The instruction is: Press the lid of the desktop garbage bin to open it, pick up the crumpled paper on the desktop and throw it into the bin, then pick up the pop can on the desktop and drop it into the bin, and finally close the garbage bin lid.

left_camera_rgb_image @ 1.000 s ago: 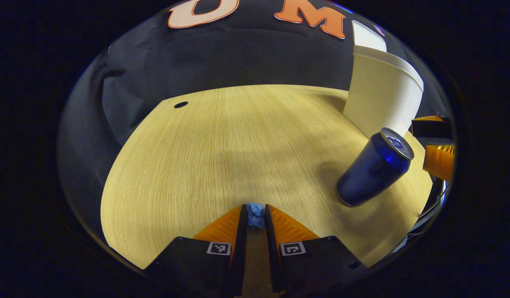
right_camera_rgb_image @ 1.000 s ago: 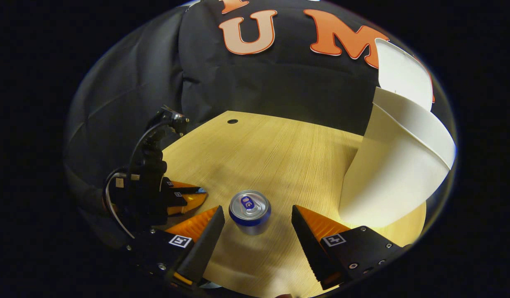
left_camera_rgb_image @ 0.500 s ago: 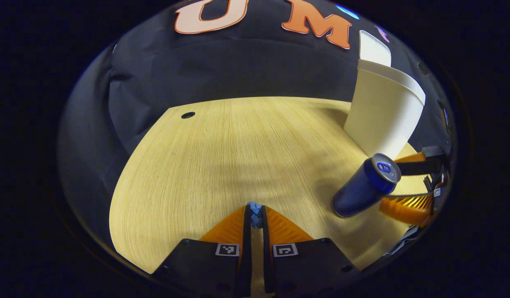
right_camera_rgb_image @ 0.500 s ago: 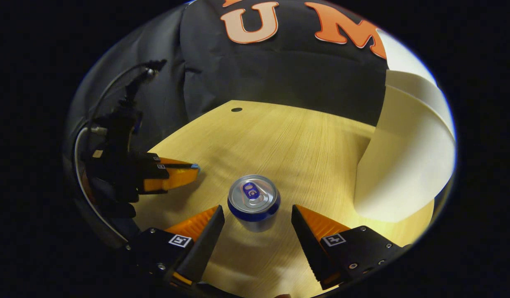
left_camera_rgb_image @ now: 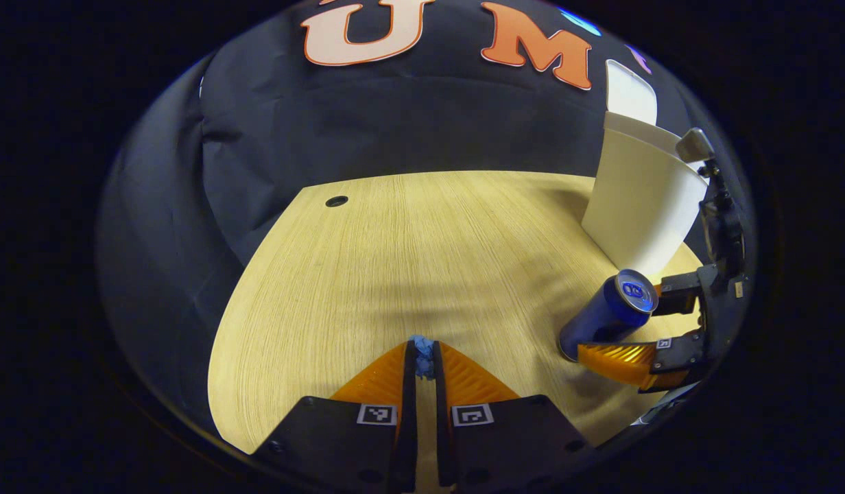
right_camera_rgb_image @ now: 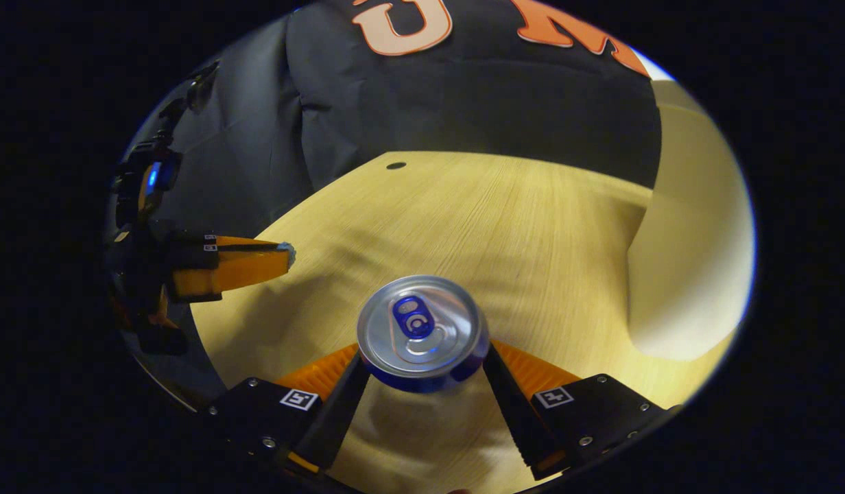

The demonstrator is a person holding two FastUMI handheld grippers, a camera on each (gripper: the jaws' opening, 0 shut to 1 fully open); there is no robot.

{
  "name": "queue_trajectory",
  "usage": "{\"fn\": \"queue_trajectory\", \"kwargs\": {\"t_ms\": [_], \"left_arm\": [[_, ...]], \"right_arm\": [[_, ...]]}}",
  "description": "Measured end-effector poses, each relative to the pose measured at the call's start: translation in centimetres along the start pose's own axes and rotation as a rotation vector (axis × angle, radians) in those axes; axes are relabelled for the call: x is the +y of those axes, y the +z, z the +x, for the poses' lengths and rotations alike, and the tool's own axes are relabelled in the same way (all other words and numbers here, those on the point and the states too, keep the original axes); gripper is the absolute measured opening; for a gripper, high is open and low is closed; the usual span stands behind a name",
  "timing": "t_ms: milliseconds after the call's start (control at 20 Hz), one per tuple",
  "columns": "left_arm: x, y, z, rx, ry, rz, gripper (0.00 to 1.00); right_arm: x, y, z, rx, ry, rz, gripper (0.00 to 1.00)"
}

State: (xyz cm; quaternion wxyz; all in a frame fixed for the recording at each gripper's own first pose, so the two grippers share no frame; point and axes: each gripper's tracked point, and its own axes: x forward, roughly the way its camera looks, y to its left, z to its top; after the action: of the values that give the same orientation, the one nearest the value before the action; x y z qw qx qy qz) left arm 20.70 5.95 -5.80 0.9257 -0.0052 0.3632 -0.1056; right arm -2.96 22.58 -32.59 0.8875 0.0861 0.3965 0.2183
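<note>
Left hand-held gripper (left_camera_rgb_image: 422, 358) with ribbed wedge fingers, black blocky finger mounts each bearing a small square black-and-white marker, right hand-held gripper (right_camera_rgb_image: 422, 370) with the same mounts, round screws, saw-toothed finger edges

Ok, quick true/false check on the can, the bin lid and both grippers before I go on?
1. The can stands upright on the desk. True.
2. The right gripper has a finger on each side of the can. True.
3. The bin has its lid shut. False: the lid stands raised.
4. The left gripper is wide open. False: its fingers are nearly together, with a small blue bit between the tips.
5. The can lies inside the bin. False: it is on the desk beside it.
</note>
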Motion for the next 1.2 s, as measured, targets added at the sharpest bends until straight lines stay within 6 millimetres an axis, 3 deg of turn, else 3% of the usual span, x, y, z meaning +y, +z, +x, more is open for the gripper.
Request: {"fn": "queue_trajectory", "kwargs": {"t_ms": [50, 300, 350, 650, 1050, 1200], "left_arm": [[0.0, 1.3, -2.1, -0.002, 0.005, -0.006, 0.14], [0.6, 2.1, -2.6, -0.012, 0.018, -0.005, 0.16], [0.6, 2.3, -2.7, -0.016, 0.019, -0.002, 0.16], [0.7, 3.3, -3.8, -0.056, 0.003, 0.026, 0.16], [-1.8, 8.6, -5.2, -0.159, -0.009, 0.062, 0.16], [-3.9, 10.9, -6.0, -0.202, -0.028, 0.074, 0.16]], "right_arm": [[-0.2, 0.0, 0.5, -0.005, 0.007, 0.008, 0.99], [-0.4, 0.3, 1.2, -0.025, -0.01, -0.023, 0.98], [-0.6, 0.4, 1.2, -0.025, -0.014, -0.028, 0.86], [-0.9, 0.2, 0.7, 0.004, -0.023, -0.045, 0.77], [-1.0, 1.0, 0.6, -0.055, -0.064, -0.058, 0.77], [-1.2, 1.0, 0.6, -0.079, -0.091, -0.069, 0.77]]}}
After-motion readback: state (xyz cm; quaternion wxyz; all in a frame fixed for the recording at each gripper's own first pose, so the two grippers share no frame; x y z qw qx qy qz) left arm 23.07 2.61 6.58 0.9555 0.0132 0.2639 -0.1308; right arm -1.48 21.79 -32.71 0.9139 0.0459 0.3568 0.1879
